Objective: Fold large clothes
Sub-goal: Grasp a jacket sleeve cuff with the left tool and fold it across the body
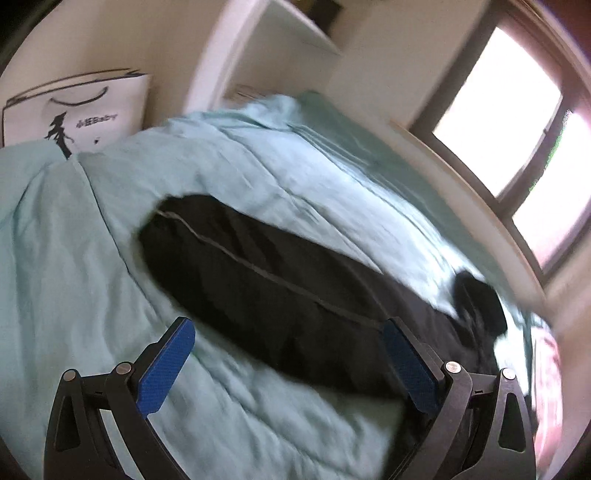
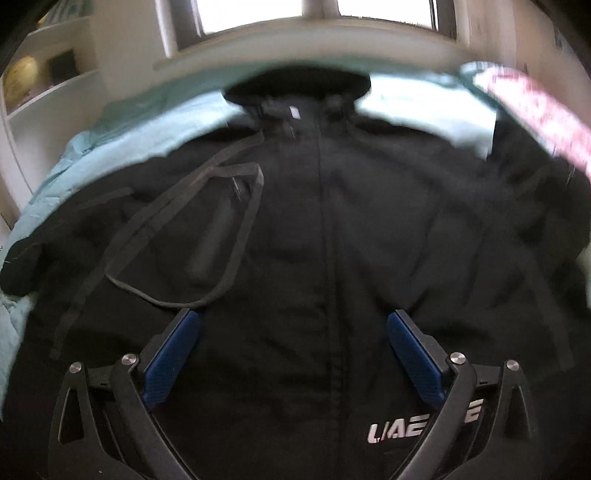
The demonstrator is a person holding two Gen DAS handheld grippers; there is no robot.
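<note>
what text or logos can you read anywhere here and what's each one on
"EEBaby", with a blurred character or two before it: on the white paper bag standing behind the bed; a black figure logo sits beside it.
"UAE", then a gap hidden by a finger of the right hand-held gripper, then "E": silver print on the black jacket.
Small white tag at the jacket's collar: too blurred to read.

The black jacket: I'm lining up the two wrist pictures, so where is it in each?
Left wrist: the jacket lies as a dark diagonal band across the middle, on the pale green bedding, beyond the open left gripper.
Right wrist: the jacket fills most of the frame, spread front-up under the open right gripper.
Shared landmark: the window behind the bed.
</note>
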